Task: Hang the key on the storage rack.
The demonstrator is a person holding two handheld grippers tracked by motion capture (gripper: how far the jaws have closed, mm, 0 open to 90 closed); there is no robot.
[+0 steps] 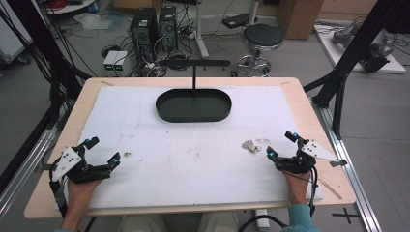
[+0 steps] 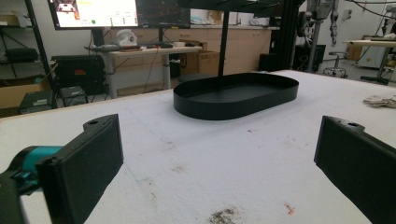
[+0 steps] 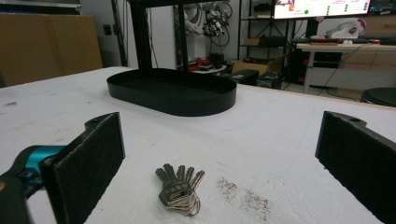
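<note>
**A:** How do the tongs stand?

**B:** The right black two-jaw gripper (image 1: 282,145) rests near the table's right edge with its jaws spread wide and nothing between them. The left black two-jaw gripper (image 1: 102,150) lies near the left edge, jaws likewise spread and empty. A hand holds each from the near side.

**A:** And what are they resting on?

**B:** A white foam sheet (image 1: 193,159), scuffed and flecked with dark crumbs, laid over a pale wooden tabletop (image 1: 309,104). At the far middle of the sheet stands a black oval metal tray (image 1: 193,116) with a low wall and a thin black upright post behind it.

**A:** The room beyond?

**B:** Grey floor, two black computer towers (image 1: 154,29), a round black stool (image 1: 262,36), cardboard boxes, cables. The gripper views show desks and a lit monitor (image 2: 93,13).

**A:** Any writing legible?

**B:** None that I can read; the screen's text is too small and blurred.

**A:** Where is the bunch of silver metal keys (image 3: 180,189)?

**B:** Flat on the foam, just ahead of the right gripper and a little to its left, near the left jaw in that gripper's view, untouched. It lies well apart from the left gripper and well short of the tray.
</note>
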